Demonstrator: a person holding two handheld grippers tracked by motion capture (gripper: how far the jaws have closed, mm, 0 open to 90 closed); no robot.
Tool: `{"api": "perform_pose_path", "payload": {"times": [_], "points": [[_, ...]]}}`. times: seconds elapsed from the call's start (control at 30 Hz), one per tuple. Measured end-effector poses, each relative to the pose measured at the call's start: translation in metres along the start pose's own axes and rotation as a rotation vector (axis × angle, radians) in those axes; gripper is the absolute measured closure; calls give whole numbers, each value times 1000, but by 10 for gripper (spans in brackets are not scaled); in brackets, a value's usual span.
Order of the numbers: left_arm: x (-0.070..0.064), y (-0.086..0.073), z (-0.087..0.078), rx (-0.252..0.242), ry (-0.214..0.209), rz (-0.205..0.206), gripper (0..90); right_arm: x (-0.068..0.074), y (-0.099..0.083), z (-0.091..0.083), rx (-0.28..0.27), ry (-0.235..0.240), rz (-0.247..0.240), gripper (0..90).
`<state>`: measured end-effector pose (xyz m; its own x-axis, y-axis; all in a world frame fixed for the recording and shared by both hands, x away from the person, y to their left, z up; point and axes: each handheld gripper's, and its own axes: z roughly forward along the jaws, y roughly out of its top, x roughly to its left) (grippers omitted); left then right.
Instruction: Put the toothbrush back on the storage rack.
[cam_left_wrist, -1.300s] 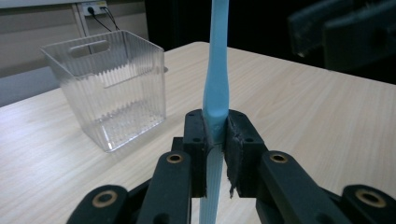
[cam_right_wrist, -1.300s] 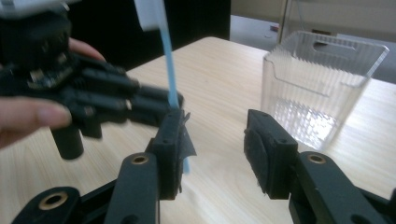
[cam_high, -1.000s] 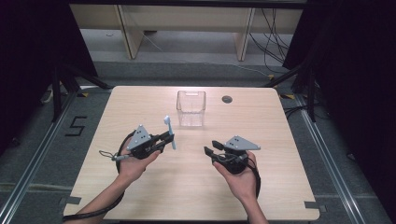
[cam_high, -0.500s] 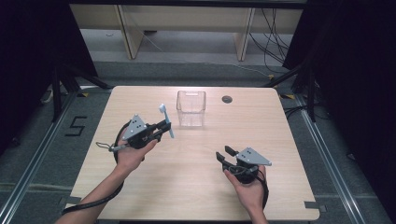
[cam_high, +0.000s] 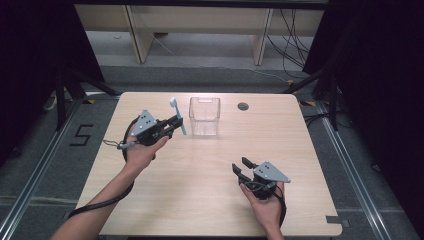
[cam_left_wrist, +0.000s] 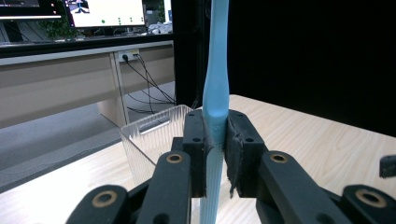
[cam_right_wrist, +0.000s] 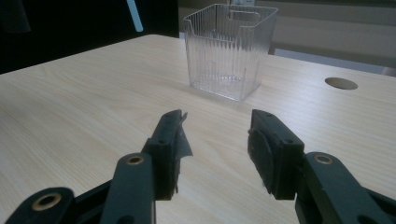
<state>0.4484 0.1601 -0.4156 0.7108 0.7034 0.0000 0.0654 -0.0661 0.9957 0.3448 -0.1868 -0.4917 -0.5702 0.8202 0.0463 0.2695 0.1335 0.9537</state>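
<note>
At a pale wooden table (cam_high: 200, 175), the left gripper (cam_high: 172, 123) clamps a light-blue toothbrush (cam_high: 176, 116) by the handle, the brush standing roughly upright with its head at the top, seen from the high view. From the left gripper view, the handle (cam_left_wrist: 215, 93) runs straight up between the two black jaws, which press on it from both sides (the pads are visibly squeezed against the plastic). The held brush sits just beside the clear ribbed plastic box (cam_high: 204, 116) — at about its nine o'clock in the high view — and is not inside it. The box itself stands upright toward the table's far edge, at roughly twelve o'clock from the table's centre, with a small round hole in the tabletop (cam_high: 243, 106) near it at two o'clock.

The right gripper (cam_high: 241, 166) rests well apart from the box, at about five o'clock from the table's centre, held in the person's hand near the front edge. Its jaws are spread with nothing between them — in the right gripper view they frame bare tabletop, with the box (cam_right_wrist: 229, 49) farther off beyond them.
</note>
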Motion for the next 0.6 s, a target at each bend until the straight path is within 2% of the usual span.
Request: {"api": "perform_pose_path", "payload": {"times": [0.03,0.1,0.13,0.27,0.33,0.6], "points": [[1,1,1,1,1,2,784,-2,0,1,-11,1,-25,553],[3,3,5,-1,0,4,784,0,0,1,-3,9,-11,553],[4,4,6,0,-1,6,784,-1,0,1,-14,0,-36,553],[7,6,13,-10,-10,4,784,-1,0,1,-2,6,-29,549],[8,8,17,-14,-6,3,784,-2,0,1,-14,-4,-52,548],[11,21,31,-25,-2,6,784,-2,0,1,-14,-3,-55,544]]}}
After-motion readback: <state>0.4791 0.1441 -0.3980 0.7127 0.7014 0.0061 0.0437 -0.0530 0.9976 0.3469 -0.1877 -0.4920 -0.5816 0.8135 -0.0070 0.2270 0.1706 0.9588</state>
